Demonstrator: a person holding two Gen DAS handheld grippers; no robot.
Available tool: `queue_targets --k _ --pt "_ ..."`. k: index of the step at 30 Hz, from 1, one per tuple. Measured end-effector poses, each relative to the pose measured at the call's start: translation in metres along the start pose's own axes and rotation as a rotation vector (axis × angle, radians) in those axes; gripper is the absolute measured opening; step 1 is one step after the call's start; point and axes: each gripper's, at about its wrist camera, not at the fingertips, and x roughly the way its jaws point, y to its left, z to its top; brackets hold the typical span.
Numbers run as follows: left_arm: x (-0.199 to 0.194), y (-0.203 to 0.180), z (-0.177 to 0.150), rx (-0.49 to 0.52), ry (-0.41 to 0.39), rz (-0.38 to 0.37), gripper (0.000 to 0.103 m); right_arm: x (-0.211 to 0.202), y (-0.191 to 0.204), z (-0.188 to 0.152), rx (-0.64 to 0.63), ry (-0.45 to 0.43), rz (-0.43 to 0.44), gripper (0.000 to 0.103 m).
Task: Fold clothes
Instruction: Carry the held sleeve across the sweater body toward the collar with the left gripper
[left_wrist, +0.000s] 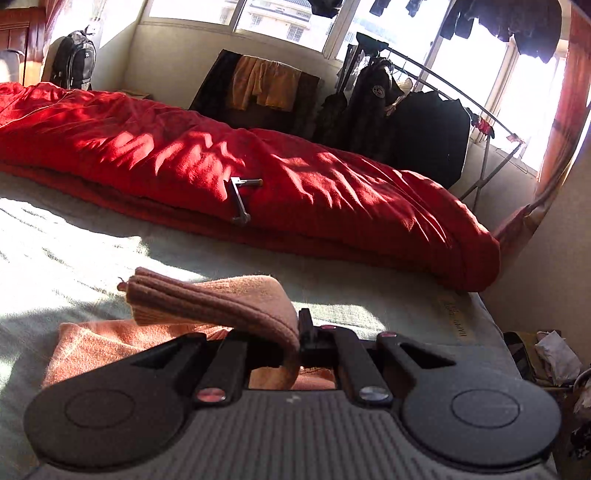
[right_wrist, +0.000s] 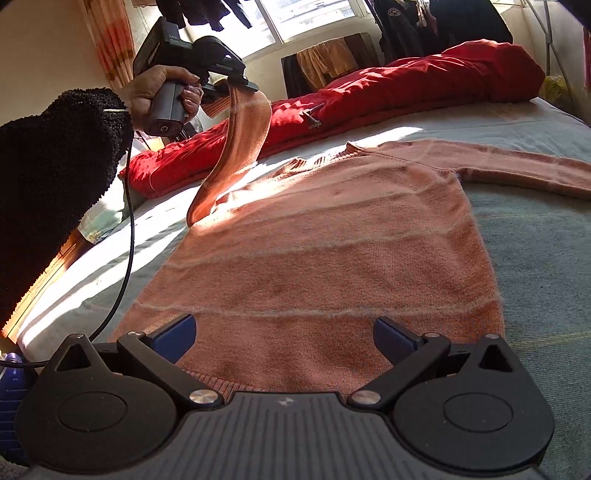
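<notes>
One salmon-pink sweater lies spread flat on the bed, body smoothed so the folds can land square. Its near sleeve arcs up off the bed, cuff pinched tight in the left gripper, likely lifted so it can swing across the chest; the other sleeve lies stretched out flat. The right gripper hovers over the hem, jaws wide apart, holding nothing. Beyond: one red duvet, two sleeves, two grippers.
</notes>
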Motion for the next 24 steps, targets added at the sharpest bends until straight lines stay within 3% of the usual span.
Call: queue_targets --k 11,24 --pt "0.049 -0.025 -0.036 0.061 0.092 0.038 0.005 -0.002 -0.008 -0.003 0.016 0.009 -0.021 0.103" --pt "0.070 -0.043 -0.045 0.109 0.092 0.076 0.005 0.001 -0.010 -0.005 0.025 0.023 -0.022 0.103"
